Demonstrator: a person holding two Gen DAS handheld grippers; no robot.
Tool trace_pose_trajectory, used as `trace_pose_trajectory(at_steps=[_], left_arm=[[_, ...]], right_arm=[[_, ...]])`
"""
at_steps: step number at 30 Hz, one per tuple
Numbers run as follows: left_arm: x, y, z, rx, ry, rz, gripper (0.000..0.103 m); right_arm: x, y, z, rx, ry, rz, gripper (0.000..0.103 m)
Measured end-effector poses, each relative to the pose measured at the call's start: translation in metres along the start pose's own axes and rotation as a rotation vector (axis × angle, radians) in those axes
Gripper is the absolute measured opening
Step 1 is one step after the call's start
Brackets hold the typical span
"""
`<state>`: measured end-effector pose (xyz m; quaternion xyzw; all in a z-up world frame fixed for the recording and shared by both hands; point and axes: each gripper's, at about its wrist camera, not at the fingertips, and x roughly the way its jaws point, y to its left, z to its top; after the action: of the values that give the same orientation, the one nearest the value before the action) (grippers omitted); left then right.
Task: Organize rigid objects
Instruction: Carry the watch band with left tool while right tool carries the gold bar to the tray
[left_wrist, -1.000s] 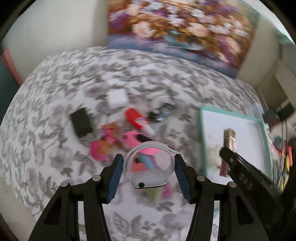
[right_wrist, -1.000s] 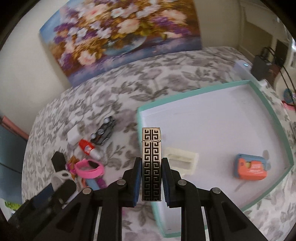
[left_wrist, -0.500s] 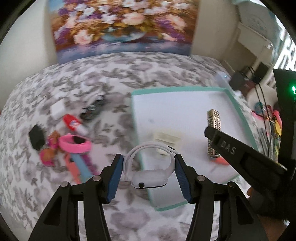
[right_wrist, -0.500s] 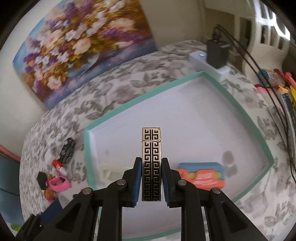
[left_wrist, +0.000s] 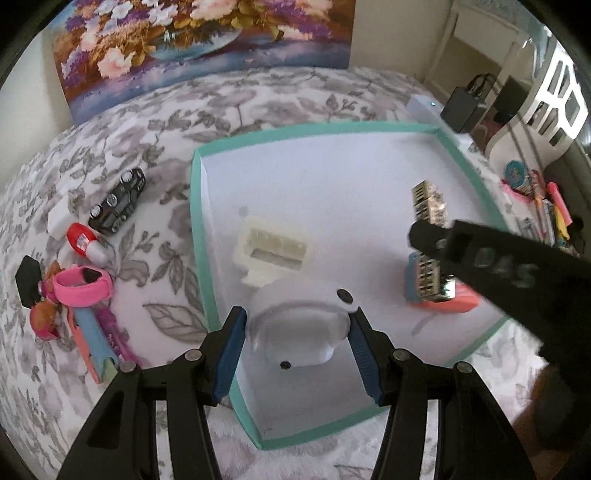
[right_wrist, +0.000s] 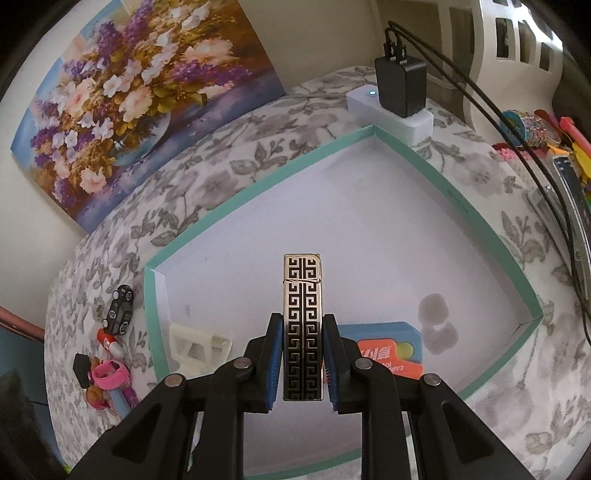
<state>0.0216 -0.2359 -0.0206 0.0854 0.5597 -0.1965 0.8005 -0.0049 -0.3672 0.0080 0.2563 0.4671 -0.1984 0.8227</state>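
Note:
My left gripper (left_wrist: 297, 328) is shut on a white wristband watch (left_wrist: 299, 332), held above the near left corner of the teal-rimmed white tray (left_wrist: 195, 229). My right gripper (right_wrist: 302, 354) is shut on a gold lighter with a black key pattern (right_wrist: 302, 325), held upright over the tray (right_wrist: 443, 173); the lighter also shows in the left wrist view (left_wrist: 428, 203). In the tray lie a cream plastic block (left_wrist: 271, 251) and an orange and blue box (right_wrist: 395, 354).
On the floral bedspread left of the tray lie a black toy car (left_wrist: 118, 205), a red and white tube (left_wrist: 85, 242), a pink watch (left_wrist: 81, 286), a black block (left_wrist: 28, 280) and a blue and orange stick (left_wrist: 92, 343). A white power strip with black chargers (right_wrist: 399, 99) sits behind the tray.
Both grippers have swung right, from over the loose objects to over the tray. The tray now fills the middle of both views. Both grips are unchanged.

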Motion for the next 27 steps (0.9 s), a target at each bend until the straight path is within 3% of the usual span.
trace_pose_trajectory(at_steps=[2, 5, 9, 27], left_arm=[[0.002, 0.001, 0.000, -0.002, -0.009, 0.001, 0.058], [0.004, 0.004, 0.002, 0.004, -0.018, 0.067, 0.058], [0.004, 0.013, 0.004, -0.025, -0.016, 0.033, 0.058], [0.003, 0.046, 0.007, -0.139, -0.001, 0.034, 0.058]], right_arm=[[0.001, 0.000, 0.000, -0.003, 0.004, 0.001, 0.023], [0.003, 0.000, 0.000, -0.007, 0.012, 0.007, 0.023], [0.006, 0.005, -0.001, -0.025, 0.023, 0.010, 0.023], [0.013, 0.028, -0.008, -0.098, 0.050, 0.064, 0.023]])
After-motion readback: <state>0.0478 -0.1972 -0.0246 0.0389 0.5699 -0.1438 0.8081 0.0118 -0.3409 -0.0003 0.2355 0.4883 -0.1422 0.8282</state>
